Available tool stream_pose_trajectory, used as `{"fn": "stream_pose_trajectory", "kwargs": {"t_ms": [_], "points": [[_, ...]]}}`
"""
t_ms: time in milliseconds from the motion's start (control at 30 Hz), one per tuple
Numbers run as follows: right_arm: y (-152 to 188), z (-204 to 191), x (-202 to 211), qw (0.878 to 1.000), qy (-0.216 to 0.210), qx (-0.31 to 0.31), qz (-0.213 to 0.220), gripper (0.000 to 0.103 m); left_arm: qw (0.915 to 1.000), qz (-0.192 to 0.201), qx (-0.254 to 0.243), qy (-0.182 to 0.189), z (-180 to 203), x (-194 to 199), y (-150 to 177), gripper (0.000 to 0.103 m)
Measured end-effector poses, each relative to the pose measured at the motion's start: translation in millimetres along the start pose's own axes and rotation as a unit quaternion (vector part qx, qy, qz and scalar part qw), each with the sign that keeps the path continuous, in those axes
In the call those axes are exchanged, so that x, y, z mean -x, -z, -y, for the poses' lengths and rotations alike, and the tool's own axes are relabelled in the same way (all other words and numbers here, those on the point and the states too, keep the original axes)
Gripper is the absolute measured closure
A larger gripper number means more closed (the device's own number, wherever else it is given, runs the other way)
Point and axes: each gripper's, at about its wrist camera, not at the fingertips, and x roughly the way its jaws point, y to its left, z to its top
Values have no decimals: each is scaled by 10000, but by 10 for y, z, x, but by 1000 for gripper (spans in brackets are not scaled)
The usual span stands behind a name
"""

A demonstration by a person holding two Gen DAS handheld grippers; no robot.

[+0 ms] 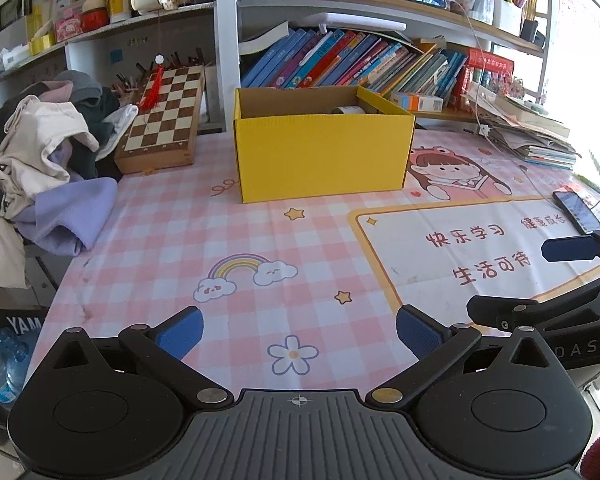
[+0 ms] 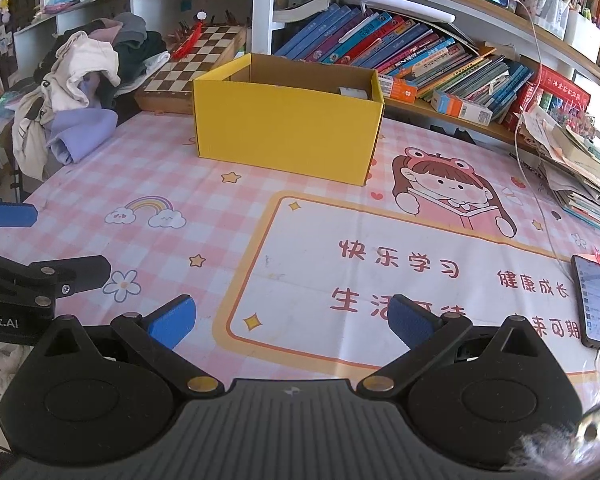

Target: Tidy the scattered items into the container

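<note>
Both your left tool (image 1: pixel 300 334) and right tool (image 2: pixel 292 322) hang spread and empty over the worktop's (image 2: pixel 204 248) near edge; yellow box (image 1: pixel 320 156) loaded, so collection looks finished.

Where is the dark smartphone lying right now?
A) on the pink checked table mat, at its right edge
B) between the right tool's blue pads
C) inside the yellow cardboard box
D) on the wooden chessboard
A: the dark smartphone lies flat on the pink checked table mat at its right edge, well clear of the yellow cardboard box.
</note>
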Motion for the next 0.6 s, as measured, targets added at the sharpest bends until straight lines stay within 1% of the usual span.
{"fn": "stream_pose_trajectory", "kwargs": {"t_ms": [600], "points": [[17,13,-14,10000,-22,-3,-42,0,10000,-4,1,-49,23,5,19,0]]}}
